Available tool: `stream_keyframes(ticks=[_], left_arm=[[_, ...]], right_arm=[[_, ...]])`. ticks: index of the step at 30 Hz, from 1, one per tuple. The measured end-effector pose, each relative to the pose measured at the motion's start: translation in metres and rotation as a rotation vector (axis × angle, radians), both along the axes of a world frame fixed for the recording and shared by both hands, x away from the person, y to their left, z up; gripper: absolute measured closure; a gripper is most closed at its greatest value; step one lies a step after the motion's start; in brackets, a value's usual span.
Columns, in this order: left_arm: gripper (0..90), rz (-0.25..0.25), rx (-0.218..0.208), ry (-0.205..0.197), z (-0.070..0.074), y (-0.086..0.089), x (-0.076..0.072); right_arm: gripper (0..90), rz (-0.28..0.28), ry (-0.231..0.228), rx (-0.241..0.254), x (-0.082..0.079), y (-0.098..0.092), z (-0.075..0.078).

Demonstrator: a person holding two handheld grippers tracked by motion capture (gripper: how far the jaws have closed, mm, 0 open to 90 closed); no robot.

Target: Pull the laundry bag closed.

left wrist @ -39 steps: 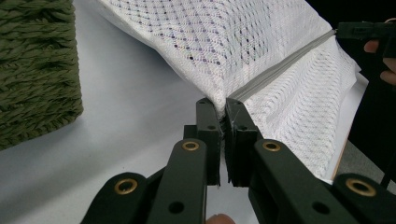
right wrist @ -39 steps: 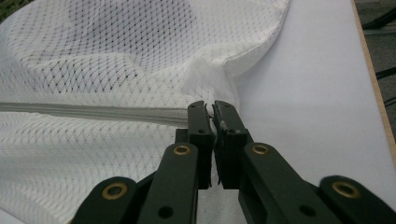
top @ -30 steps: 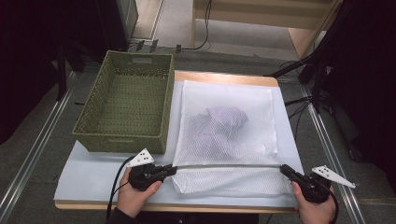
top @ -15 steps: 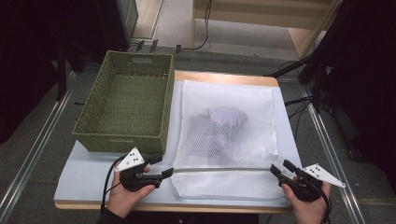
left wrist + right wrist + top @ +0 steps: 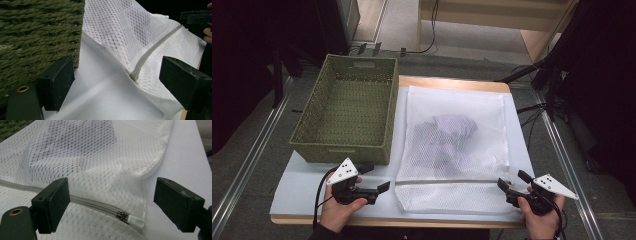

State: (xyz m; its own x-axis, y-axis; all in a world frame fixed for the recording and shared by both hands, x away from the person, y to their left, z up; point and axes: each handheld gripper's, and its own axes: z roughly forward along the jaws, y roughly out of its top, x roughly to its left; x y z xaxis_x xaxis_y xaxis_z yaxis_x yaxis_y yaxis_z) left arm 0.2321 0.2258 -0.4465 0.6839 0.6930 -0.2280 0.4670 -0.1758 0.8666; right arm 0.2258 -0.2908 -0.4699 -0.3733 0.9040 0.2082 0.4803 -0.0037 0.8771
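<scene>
No readable text, label or number anywhere (bag and basket included).

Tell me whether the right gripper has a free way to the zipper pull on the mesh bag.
Probably yes. The right gripper is open, and the zipper pull lies bare on the mesh bag between its fingers, just ahead of them. Nothing covers it or sits in between.

Mesh bag [image 5: 452, 150]: white netting, just ahead of my right claw [image 5: 512, 182].
Zip [image 5: 82, 202]: grey.
Garment [image 5: 452, 131]: pale lilac.
Basket [image 5: 347, 117]: olive-green weave, beyond my left claw [image 5: 379, 180].
My claws: black.
Tabletop [image 5: 307, 192]: white.
</scene>
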Motion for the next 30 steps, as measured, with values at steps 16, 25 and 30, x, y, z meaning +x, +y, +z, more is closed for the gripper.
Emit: stream_keyframes(ticks=[16, 25, 30], left_arm=[[13.4, 0.062, 0.0, -0.018, 0.0, 0.041, -0.004], [11.3, 0.082, 0.012, -0.045, 0.001, 0.059, -0.008], [10.0, 0.084, -0.005, -0.071, 0.003, 0.07, -0.011]], right_arm=[[14.2, -0.01, 0.001, -0.004, 0.001, -0.004, -0.002], [14.4, -0.018, 0.0, -0.005, 0.001, -0.006, -0.003], [14.6, -0.025, -0.005, -0.003, 0.001, -0.008, -0.002]])
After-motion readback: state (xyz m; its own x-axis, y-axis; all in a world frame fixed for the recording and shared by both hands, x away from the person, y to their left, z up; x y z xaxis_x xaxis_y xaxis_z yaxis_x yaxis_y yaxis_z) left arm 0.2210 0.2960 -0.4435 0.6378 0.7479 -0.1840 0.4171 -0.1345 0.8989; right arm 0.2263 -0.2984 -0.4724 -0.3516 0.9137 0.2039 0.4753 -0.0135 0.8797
